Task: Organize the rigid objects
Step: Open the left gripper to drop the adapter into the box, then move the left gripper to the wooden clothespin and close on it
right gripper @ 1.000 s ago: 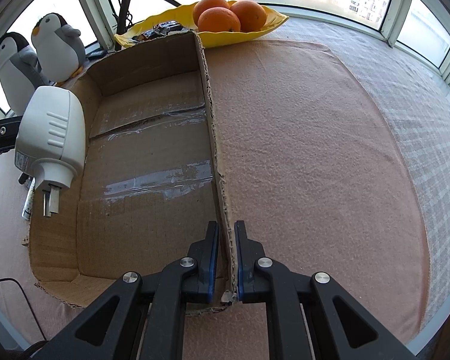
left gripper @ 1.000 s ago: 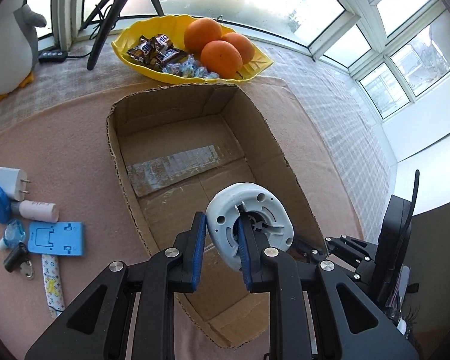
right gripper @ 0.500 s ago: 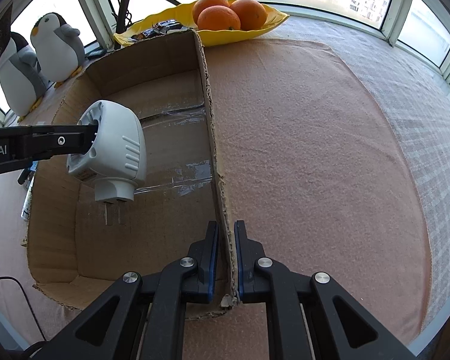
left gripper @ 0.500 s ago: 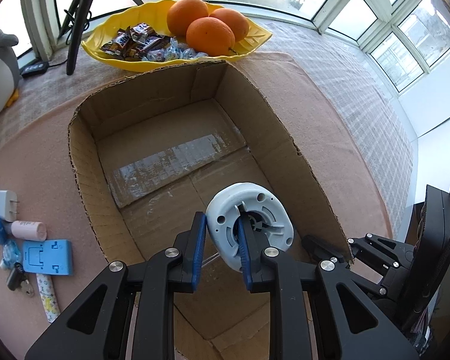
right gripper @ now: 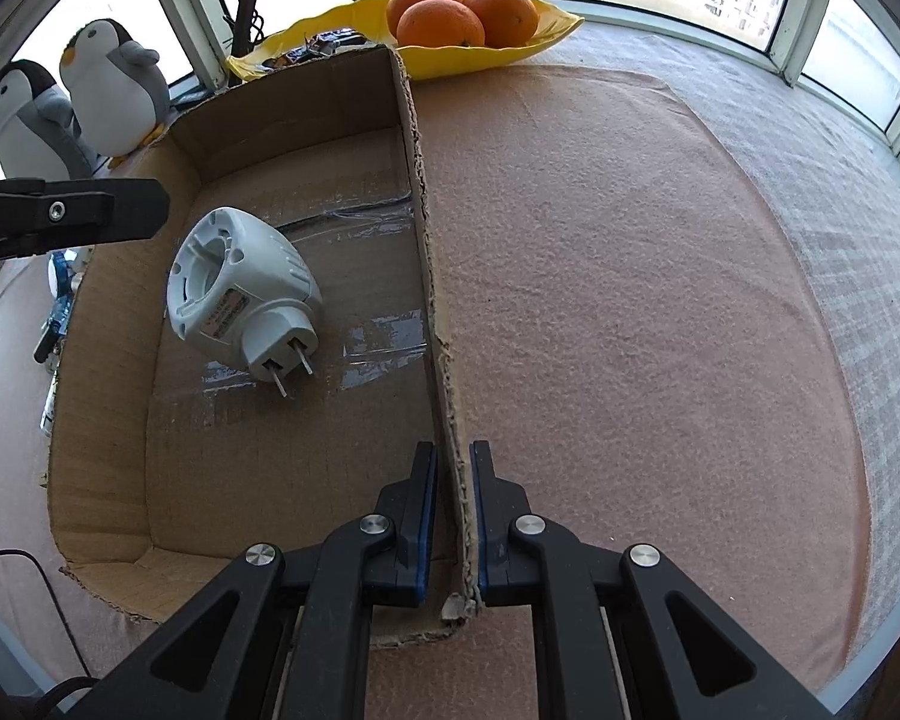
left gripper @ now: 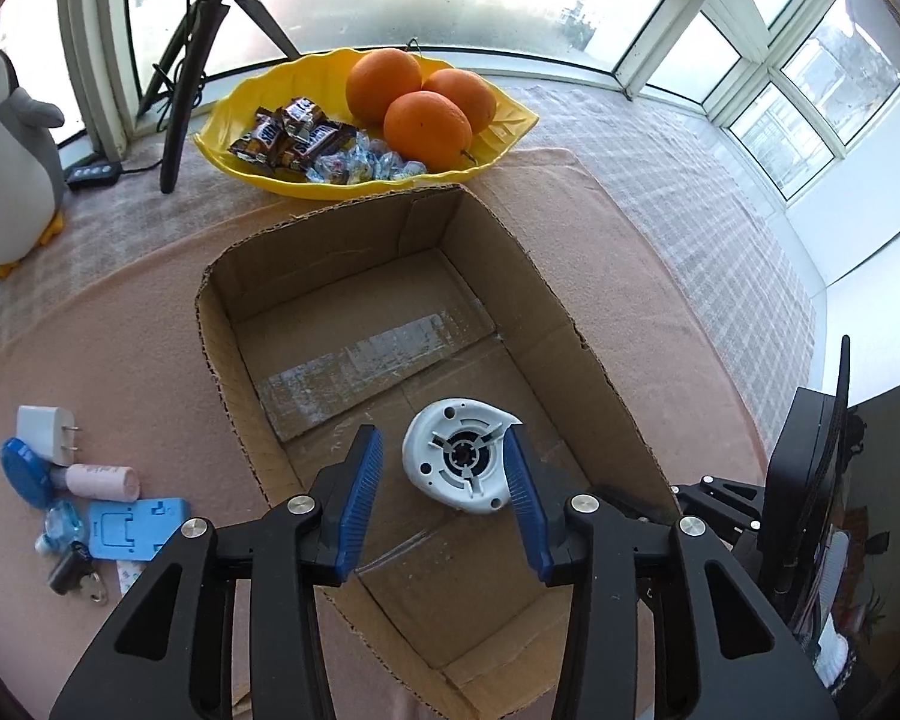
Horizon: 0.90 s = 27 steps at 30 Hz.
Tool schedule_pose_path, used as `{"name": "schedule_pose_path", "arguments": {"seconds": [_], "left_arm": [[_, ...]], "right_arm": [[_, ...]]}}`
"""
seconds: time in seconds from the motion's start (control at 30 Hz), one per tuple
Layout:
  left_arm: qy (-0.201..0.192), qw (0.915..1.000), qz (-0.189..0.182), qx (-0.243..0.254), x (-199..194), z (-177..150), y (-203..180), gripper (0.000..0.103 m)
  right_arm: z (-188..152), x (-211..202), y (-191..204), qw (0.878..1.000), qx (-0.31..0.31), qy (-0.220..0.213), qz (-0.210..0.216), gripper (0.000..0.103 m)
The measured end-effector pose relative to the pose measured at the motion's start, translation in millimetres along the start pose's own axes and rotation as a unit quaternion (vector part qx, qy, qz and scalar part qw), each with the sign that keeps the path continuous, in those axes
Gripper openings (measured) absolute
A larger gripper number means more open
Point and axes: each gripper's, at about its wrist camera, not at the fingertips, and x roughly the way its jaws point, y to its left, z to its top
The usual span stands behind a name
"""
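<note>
A: The white plug-in device (right gripper: 243, 294) lies on the floor of the cardboard box (left gripper: 576, 360), toward the box's left half in the right wrist view, tipped on its side with its two metal prongs pointing at the camera.

B: And the left gripper (left gripper: 444, 501)?

A: Its jaws are opening — the blue pads stand apart on either side of the device. In the left wrist view the right pad looks just at the device's edge; the left pad is clearly off it. Nothing is pinched.

B: The right gripper (right gripper: 452, 528)?

A: Pressed together on the box's right wall, near the front corner — one finger inside the box, one outside, the cardboard edge between them.

B: What else sits in the box?

A: Only strips of clear tape on the bottom flaps, as far as I can see.

B: Outside it?

A: On the pink cloth (right gripper: 630, 300), to the left in the left wrist view, a small cluster: a white charger plug (left gripper: 45, 433), a blue round cap (left gripper: 24, 471) touching a pale pink tube (left gripper: 99, 480), a blue phone stand (left gripper: 135, 528) and a dark key fob (left gripper: 69, 570) with keys. Behind the box a yellow dish (left gripper: 234, 120) holds three oranges (left gripper: 426, 126) and wrapped sweets. A plush penguin (left gripper: 6, 162) stands at the far left, with a black tripod (left gripper: 192, 60) by the window.
</note>
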Motion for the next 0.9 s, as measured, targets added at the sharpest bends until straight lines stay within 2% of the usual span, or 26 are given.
{"name": "schedule_pose_path", "arguments": {"seconds": [0.17, 0.37, 0.47, 0.63, 0.8, 0.9], "left_arm": [[-0.043, 0.9990, 0.012, -0.010, -46.7, -10.4, 31.6, 0.041], [-0.074, 0.9961, 0.045, -0.014, -93.8, -45.5, 81.8, 0.041], [-0.070, 0.9952, 0.067, -0.003, -104.1, -66.9, 104.1, 0.041], [-0.033, 0.9946, 0.093, 0.030, -93.5, -107.0, 122.7, 0.041], [-0.009, 0.9926, 0.089, 0.082, -75.4, -139.0, 114.5, 0.041], [0.001, 0.9885, 0.092, 0.120, -63.3, -150.9, 103.4, 0.041]], "right_arm": [[0.8, 0.9, 0.7, 1.000, -0.002, 0.000, -0.001, 0.010], [-0.3, 1.1, 0.7, 1.000, -0.003, -0.002, 0.000, 0.010], [-1.2, 1.0, 2.0, 1.000, -0.005, -0.003, -0.001, 0.012], [-1.9, 0.8, 3.0, 1.000, -0.005, -0.004, -0.002, 0.012], [-1.9, 0.9, 3.0, 1.000, -0.005, -0.004, -0.004, 0.013], [-1.5, 0.9, 3.5, 1.000, -0.006, -0.003, -0.005, 0.013]]}}
